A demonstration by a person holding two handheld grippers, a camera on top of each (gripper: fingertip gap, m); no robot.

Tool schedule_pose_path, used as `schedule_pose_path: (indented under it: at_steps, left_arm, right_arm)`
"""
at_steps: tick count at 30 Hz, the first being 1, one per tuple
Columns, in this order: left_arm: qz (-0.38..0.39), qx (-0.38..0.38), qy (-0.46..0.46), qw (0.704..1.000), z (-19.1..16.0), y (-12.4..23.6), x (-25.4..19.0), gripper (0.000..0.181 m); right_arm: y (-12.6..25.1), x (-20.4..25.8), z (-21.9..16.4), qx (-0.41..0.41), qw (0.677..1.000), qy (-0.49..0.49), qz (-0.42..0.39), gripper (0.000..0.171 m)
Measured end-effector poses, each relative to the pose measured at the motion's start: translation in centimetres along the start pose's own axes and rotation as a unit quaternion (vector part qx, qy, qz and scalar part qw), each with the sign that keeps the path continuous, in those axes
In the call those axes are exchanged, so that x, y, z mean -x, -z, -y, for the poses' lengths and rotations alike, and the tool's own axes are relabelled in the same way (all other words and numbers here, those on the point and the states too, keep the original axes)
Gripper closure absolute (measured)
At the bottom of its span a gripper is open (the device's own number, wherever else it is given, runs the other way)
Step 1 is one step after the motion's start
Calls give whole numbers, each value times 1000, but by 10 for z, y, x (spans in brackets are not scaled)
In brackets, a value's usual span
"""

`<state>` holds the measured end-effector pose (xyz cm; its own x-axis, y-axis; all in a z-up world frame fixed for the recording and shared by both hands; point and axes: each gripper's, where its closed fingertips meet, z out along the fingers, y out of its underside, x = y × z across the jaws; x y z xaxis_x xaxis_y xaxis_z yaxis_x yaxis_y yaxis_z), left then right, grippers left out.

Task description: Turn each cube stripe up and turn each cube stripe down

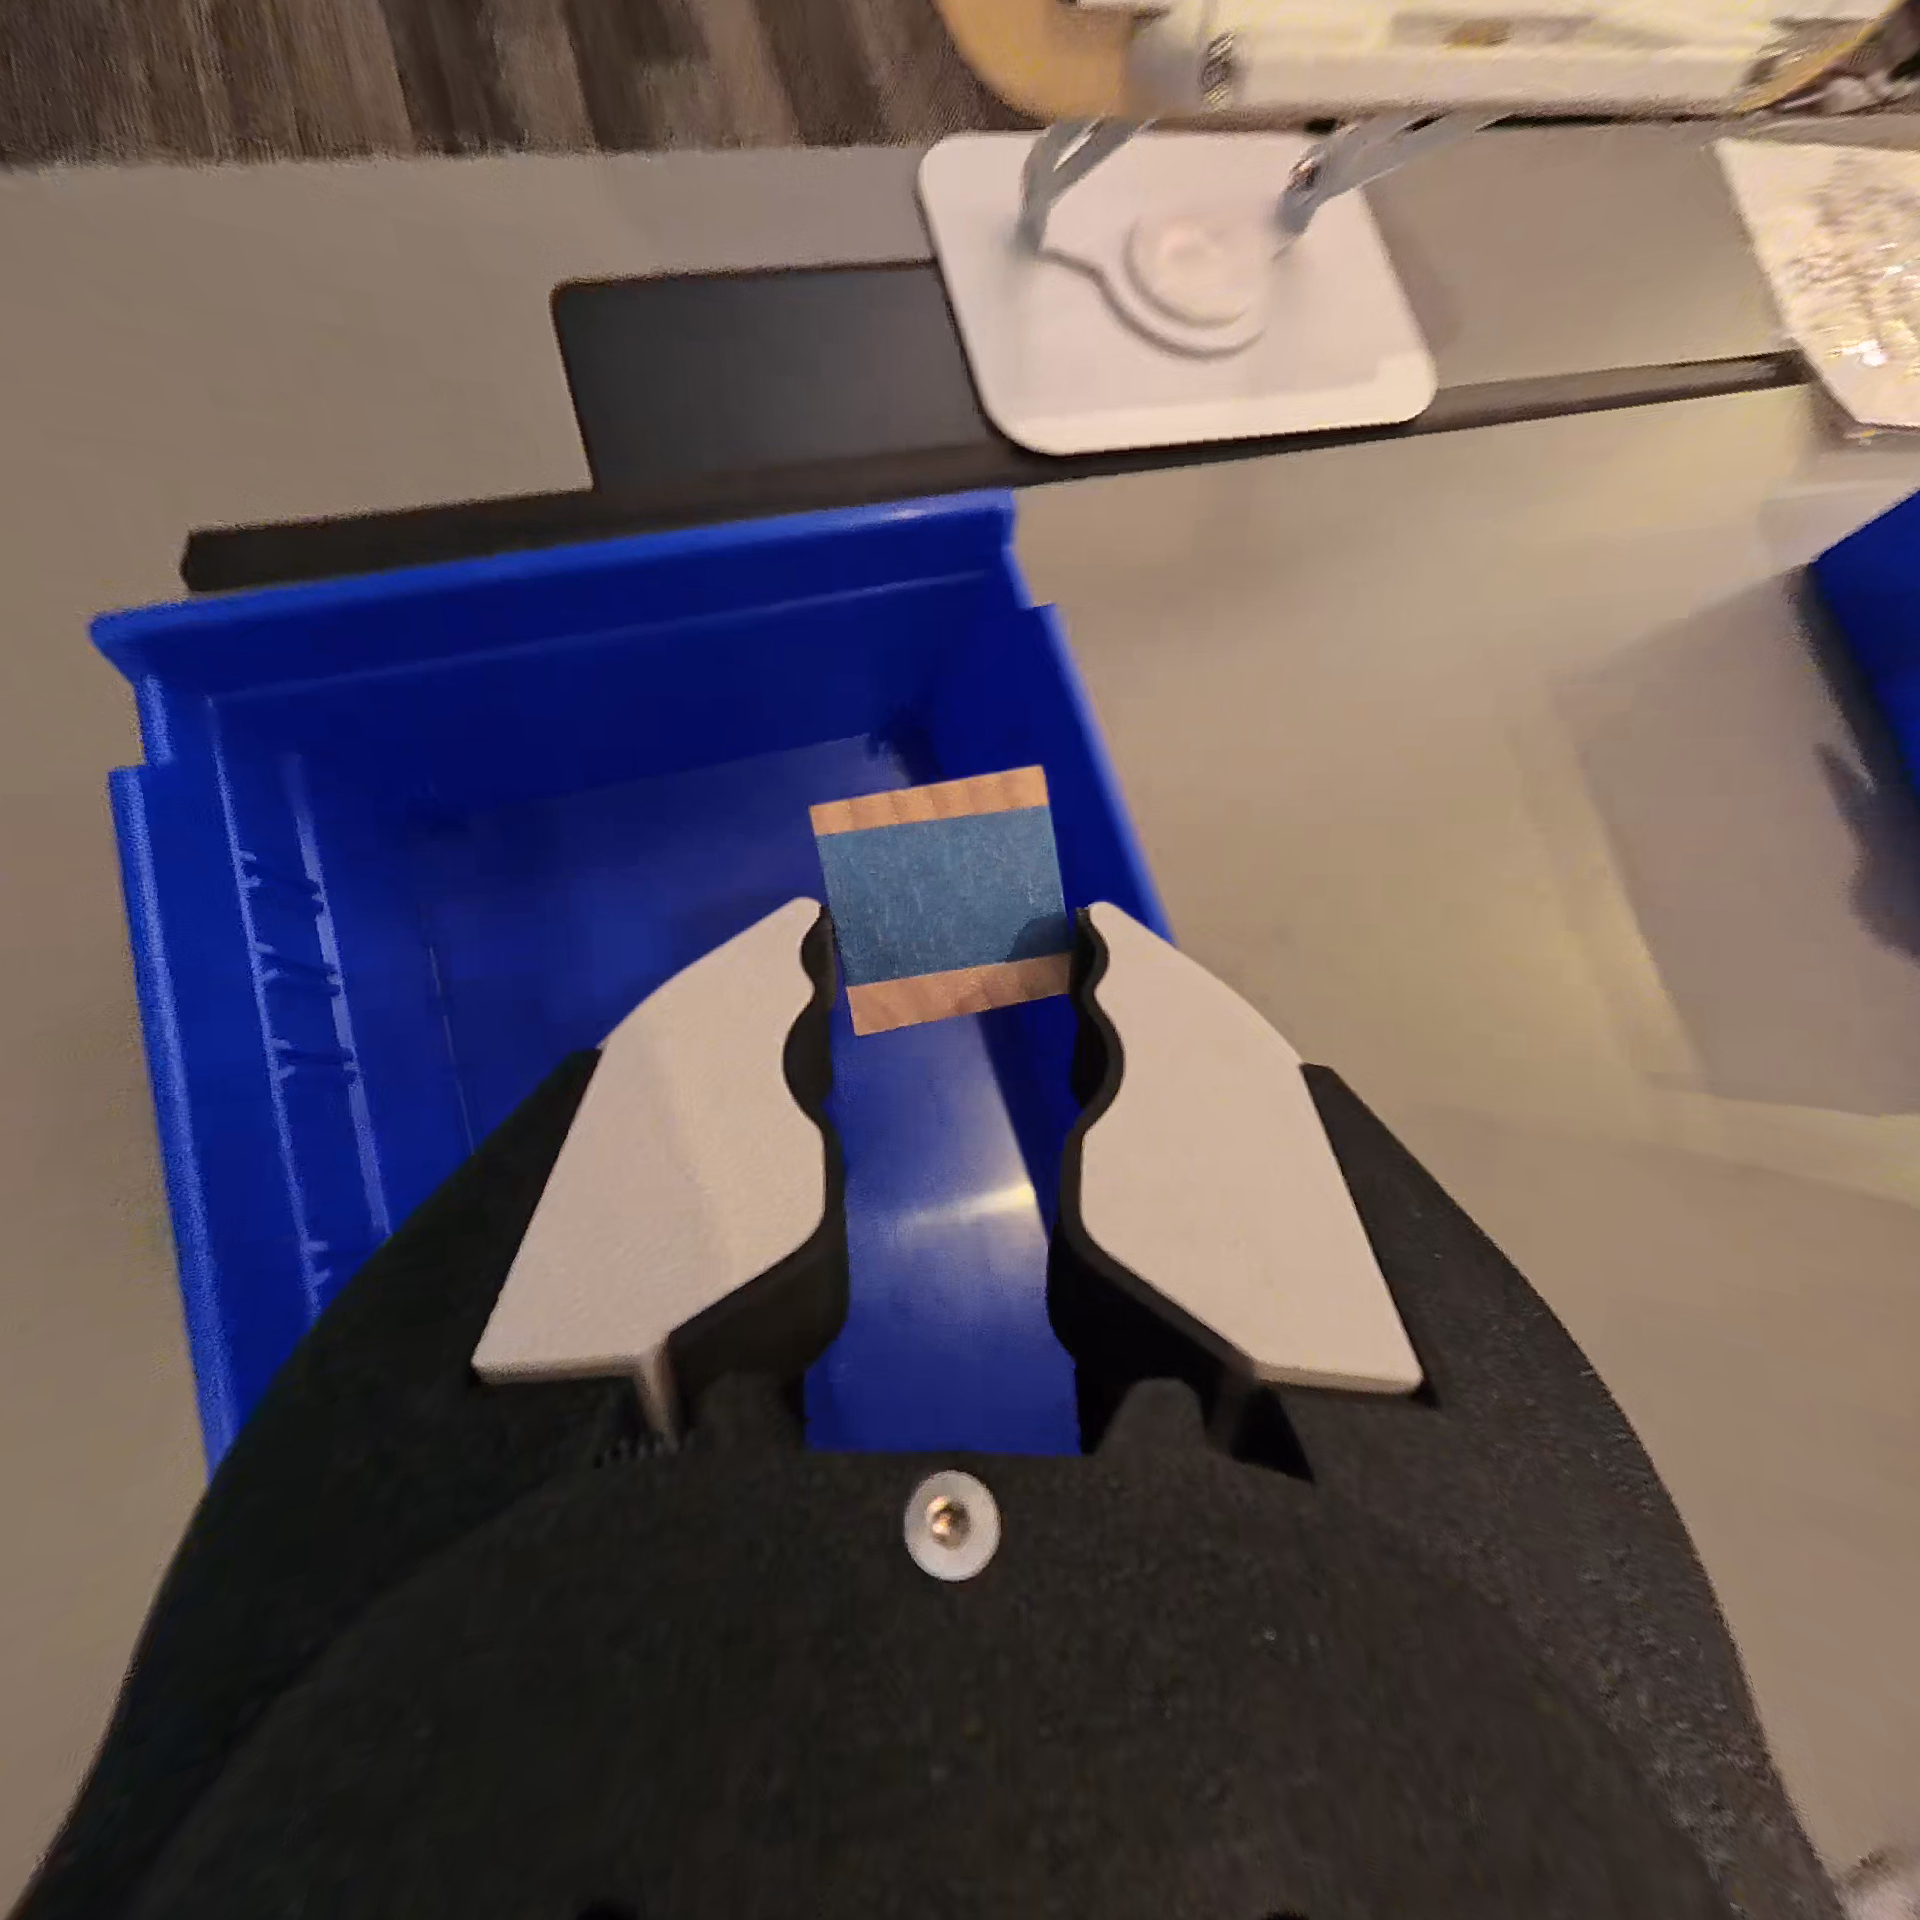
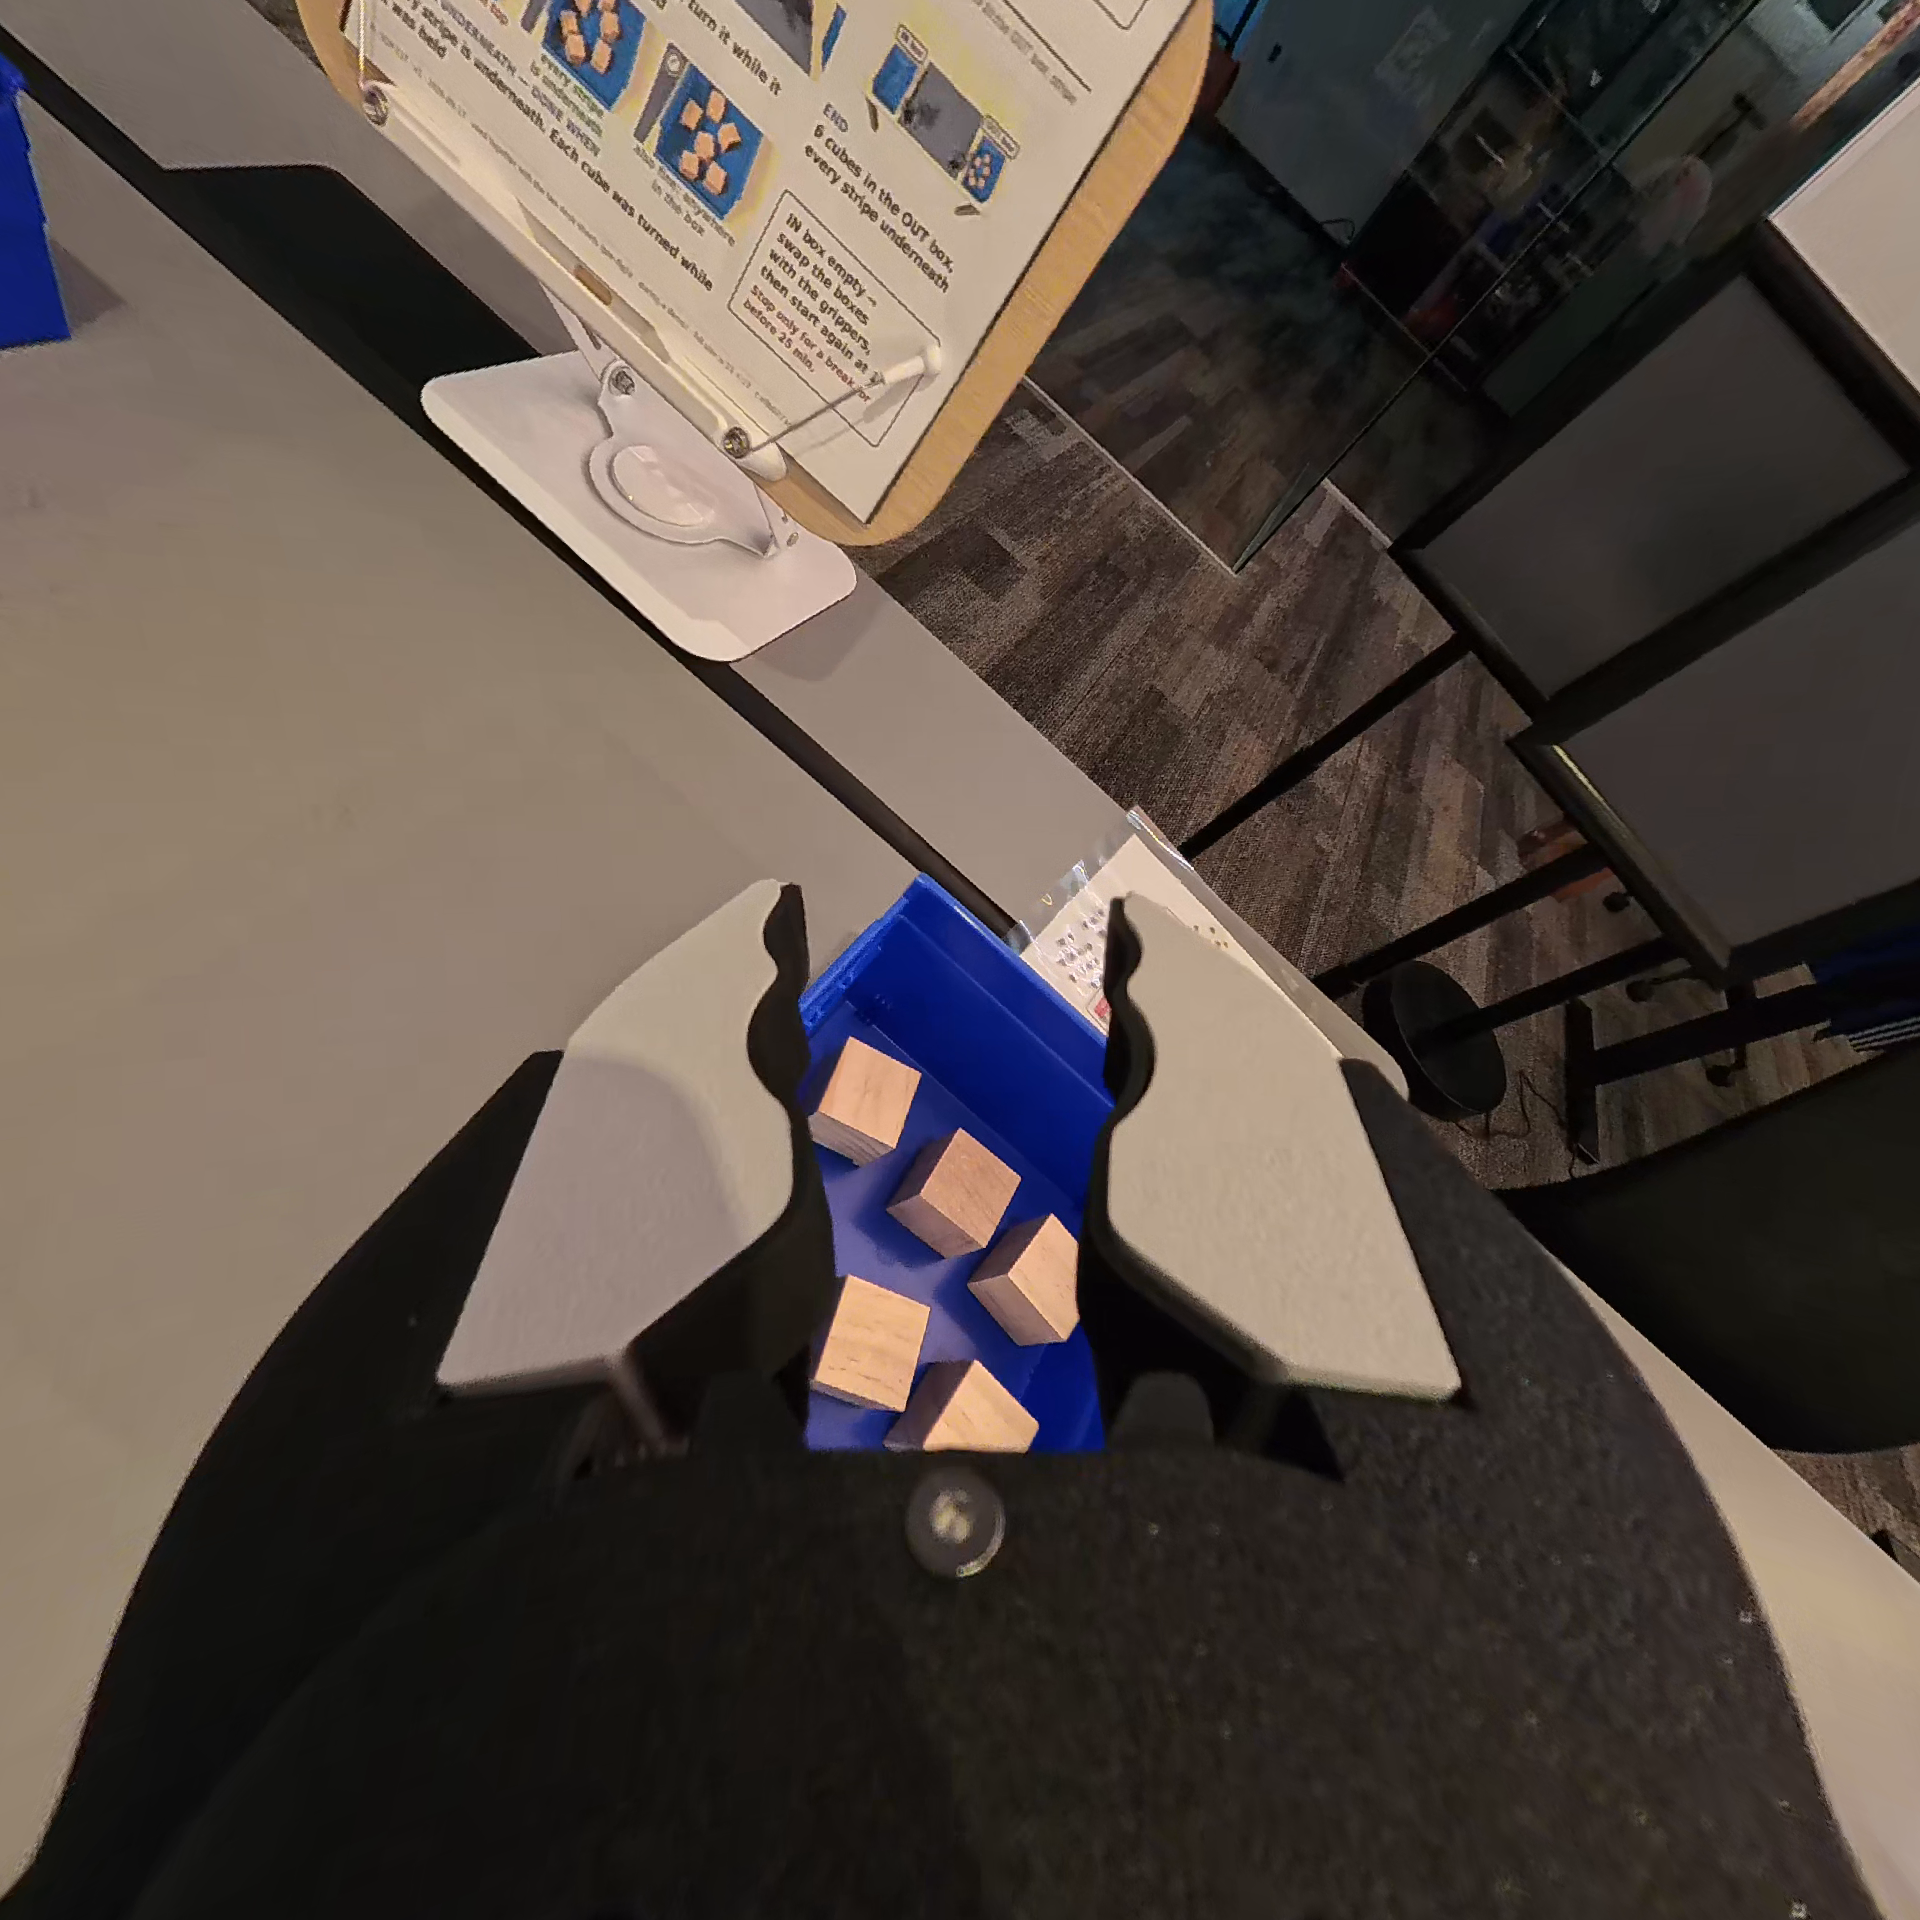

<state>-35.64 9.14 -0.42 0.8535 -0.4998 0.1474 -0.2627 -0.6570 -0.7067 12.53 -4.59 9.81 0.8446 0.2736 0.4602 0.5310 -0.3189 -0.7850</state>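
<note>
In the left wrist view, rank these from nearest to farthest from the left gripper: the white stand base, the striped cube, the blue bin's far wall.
1. Striped cube: between the fingertips of the left gripper, over the bin.
2. Blue bin's far wall: just beyond, ahead and left.
3. White stand base: farthest, at the table's back edge, ahead and slightly right.

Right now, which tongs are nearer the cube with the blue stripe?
Left. The left tongs flank the striped cube in its blue bin; the right tongs hang over another bin of plain cubes.

left gripper (image 1: 948,914) | right gripper (image 2: 954,902) | black bodies | grey fingers | central screw
</note>
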Motion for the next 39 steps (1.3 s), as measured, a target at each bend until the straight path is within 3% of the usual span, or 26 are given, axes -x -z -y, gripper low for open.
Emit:
schedule_pose_path:
  at_steps: [8,33,36,39]
  left_arm:
    - [53,-20,-86,995,8,34,-18,138]
    - [53,2,-116,992,-3,18,-22,138]
    - [17,-20,-107,994,3,23,-38,138]
    - [-48,-49,-102,992,14,34,-73,138]
  right_arm:
    - [-14,15,-1,18,999,23,12,116]
    - [-30,19,-12,45,998,37,25,115]
    - [-31,25,-4,26,998,47,33,115]
    - [-26,45,25,-58,994,58,73,114]
